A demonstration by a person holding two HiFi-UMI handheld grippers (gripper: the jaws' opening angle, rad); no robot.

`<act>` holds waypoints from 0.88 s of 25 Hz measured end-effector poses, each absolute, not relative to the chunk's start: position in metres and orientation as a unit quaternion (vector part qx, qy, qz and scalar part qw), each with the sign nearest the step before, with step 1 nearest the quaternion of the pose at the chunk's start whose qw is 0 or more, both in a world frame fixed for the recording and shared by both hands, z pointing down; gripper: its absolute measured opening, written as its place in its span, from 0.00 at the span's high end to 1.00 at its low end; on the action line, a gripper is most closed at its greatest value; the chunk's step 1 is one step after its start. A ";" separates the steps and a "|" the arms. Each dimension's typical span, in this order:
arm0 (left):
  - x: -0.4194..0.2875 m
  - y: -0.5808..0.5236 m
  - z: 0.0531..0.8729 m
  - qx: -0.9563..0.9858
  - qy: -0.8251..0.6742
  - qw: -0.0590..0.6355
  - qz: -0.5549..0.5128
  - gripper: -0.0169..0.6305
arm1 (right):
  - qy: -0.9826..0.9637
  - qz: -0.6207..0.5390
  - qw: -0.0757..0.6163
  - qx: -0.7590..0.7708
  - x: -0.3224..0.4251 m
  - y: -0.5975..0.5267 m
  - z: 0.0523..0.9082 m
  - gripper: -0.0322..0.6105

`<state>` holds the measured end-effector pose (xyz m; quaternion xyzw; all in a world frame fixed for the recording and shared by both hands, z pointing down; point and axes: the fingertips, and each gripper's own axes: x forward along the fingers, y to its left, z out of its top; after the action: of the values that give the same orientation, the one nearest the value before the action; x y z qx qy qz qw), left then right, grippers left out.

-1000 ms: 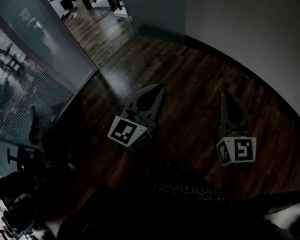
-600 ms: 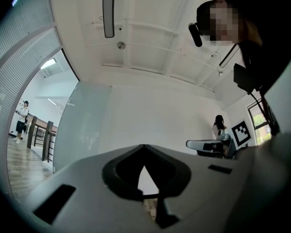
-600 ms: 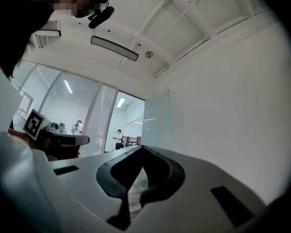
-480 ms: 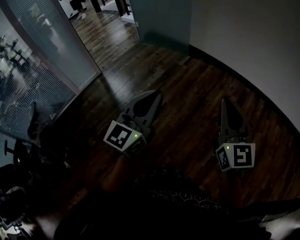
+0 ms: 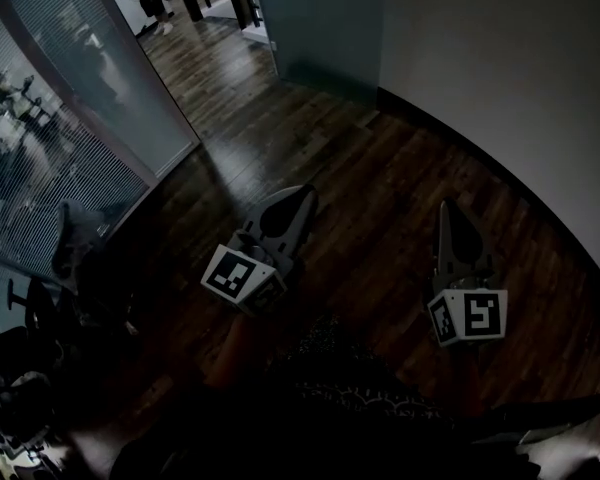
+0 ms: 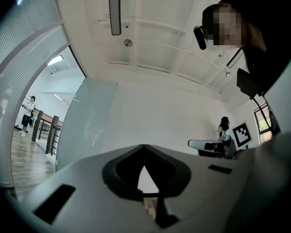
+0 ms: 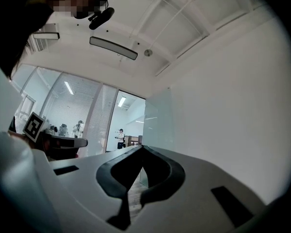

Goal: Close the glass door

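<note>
The frosted glass door (image 5: pixel 320 18) stands swung open against the white wall at the top of the head view. It shows as a pale panel (image 6: pixel 87 123) in the left gripper view and further off (image 7: pixel 157 123) in the right gripper view. My left gripper (image 5: pixel 305 194) is held over the dark wooden floor, pointing toward the doorway, jaws together with nothing in them (image 6: pixel 144 146). My right gripper (image 5: pixel 447 206) hangs to its right, near the wall, also shut and empty (image 7: pixel 142 147). Neither one touches the door.
A glass partition with blinds (image 5: pixel 80 98) runs along the left. An office chair (image 5: pixel 72 240) stands at its foot. The white wall (image 5: pixel 510 78) curves along the right. A person (image 6: pixel 27 114) stands in the corridor beyond the doorway (image 5: pixel 215 48).
The head view has shifted slightly toward the doorway. Both grippers stay about where they were, jaws together.
</note>
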<state>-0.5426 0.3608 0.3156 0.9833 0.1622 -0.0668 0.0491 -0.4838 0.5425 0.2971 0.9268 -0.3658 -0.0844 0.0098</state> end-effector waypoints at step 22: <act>-0.384 0.286 0.300 0.974 0.212 -0.018 -0.082 0.97 | -0.337 -0.075 0.014 0.938 -0.340 0.448 0.296 0.95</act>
<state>-0.3845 0.2856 0.3004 0.9736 0.2121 -0.0823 -0.0177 -0.3404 0.4480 0.2961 0.9384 -0.3369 -0.0751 0.0138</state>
